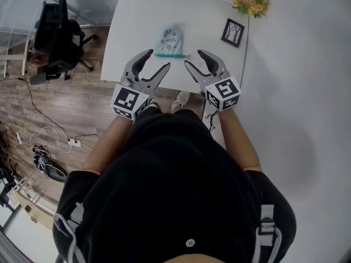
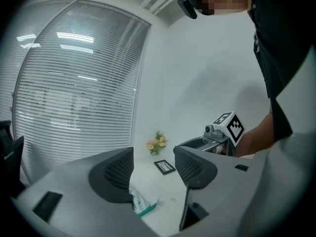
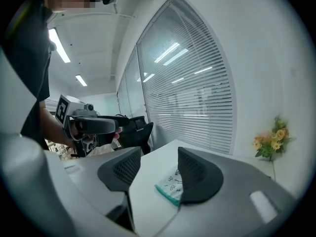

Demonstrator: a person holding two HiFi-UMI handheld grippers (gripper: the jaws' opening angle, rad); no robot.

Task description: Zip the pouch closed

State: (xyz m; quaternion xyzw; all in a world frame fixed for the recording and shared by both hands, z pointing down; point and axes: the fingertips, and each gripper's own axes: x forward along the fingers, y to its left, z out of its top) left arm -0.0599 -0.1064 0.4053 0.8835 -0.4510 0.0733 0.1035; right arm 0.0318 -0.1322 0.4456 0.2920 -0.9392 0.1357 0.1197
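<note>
Your left claw [image 1: 158, 59] and right claw [image 1: 193, 58] hang released and empty, near the pouch [image 1: 169, 40] lying on the desk [image 1: 131, 32], upper centre. It looks light and floppy, so pin 1 end of its teal zip edge [image 1: 170, 55].

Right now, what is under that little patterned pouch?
The pouch lies flat on the white table; only bare tabletop shows around its edges. Whatever might sit directly beneath it is covered by the pouch itself.

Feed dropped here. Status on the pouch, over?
Left gripper, right gripper: jaws open, empty, short of the pouch. Pouch flat on table, untouched. Nothing in the way.
</note>
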